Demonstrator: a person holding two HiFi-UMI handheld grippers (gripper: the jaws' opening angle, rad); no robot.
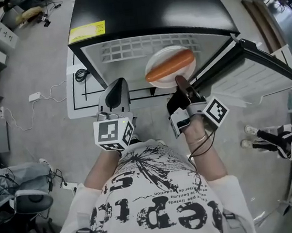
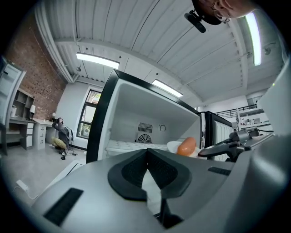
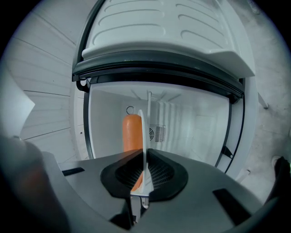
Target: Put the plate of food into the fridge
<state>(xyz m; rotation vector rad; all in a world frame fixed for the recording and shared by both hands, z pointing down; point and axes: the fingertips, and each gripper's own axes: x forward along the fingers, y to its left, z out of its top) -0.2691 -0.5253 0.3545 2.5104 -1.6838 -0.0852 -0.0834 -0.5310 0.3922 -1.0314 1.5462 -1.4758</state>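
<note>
Right gripper point(image 1: 180, 82): jaws clenched on the near rim of the plate point(image 1: 156, 59). In the right gripper view the plate runs edge-on straight up between the pads. A rim grip makes sense to us, since the far side of the plate is free to enter first.

An orange sausage point(image 1: 171, 66) lies across the plate. From the head view the plate looks roughly level. That matters because the sausage is round and nothing on the plate would stop it rolling.

The plate is in the air at the mouth of the fridge point(image 1: 148, 7), resting on nothing we can see. The door point(image 1: 259, 68) is swung out to the right, so the way in is open. A wire shelf point(image 1: 142, 46) shows inside.

Left gripper point(image 1: 116, 85): left of the plate and apart from it, jaws closed together on nothing. We read it as parked out of the way, maybe for the door later.

Our guess at the next move: slide the plate in level onto the shelf, then let go.

Risk: with a one-edge grip the plate could droop and the sausage roll off.
</note>
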